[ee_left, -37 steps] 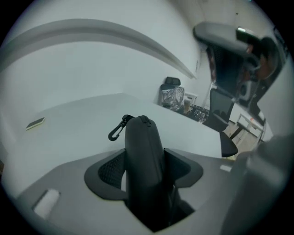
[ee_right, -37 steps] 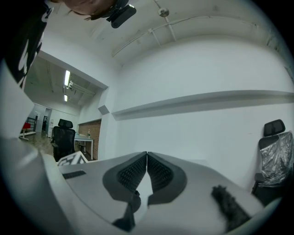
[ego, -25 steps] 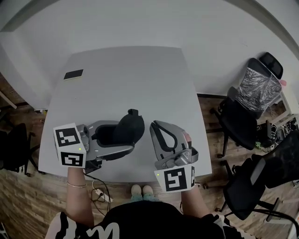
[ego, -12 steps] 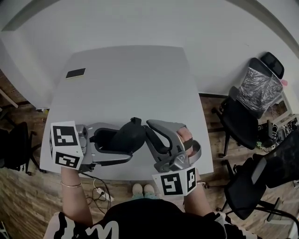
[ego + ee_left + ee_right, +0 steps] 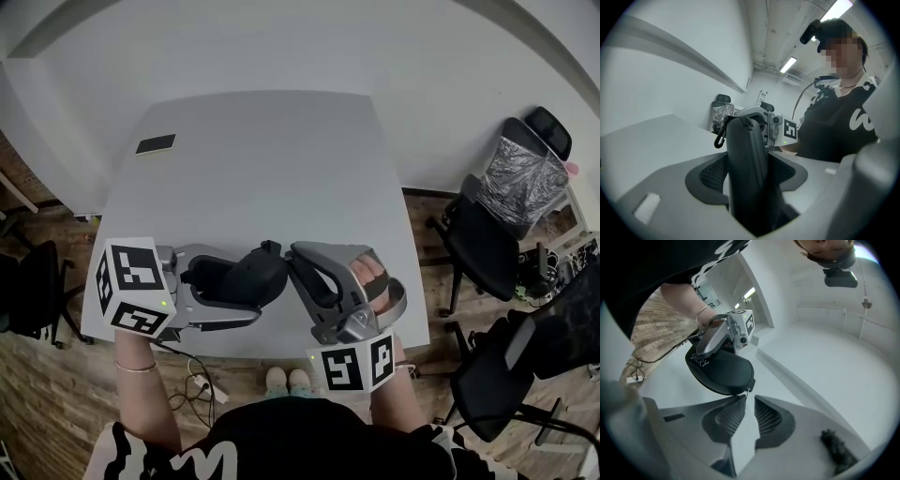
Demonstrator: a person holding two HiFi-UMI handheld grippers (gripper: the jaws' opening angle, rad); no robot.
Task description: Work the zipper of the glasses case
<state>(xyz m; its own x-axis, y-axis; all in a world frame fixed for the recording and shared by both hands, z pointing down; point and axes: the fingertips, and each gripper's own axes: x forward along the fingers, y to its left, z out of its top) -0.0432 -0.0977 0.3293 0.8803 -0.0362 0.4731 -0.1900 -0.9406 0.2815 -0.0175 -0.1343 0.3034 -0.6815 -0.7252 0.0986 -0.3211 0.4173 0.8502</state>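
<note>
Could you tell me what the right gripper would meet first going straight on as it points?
Likely the small zipper pull of the black hard-shell glasses case, just ahead of the right gripper.

**Colleague:** How's the light on your feeds?

**Me:** Bright and even in my head view. The pale grey rectangular surface [image 5: 262, 159] takes only faint, soft shadows, and straight lines bow near the frame edges.

**Colleague:** And the two gripper views?

**Me:** Heavy fisheye, with dark rounded corners on both. In the left gripper view I see long fluorescent ceiling tubes [image 5: 789, 64] glaring white, while the black hard-shell glasses case [image 5: 747, 173] sits close to the lens, soft and nearly featureless. The right gripper view looks washed pale, its near foreground blurred.
</note>
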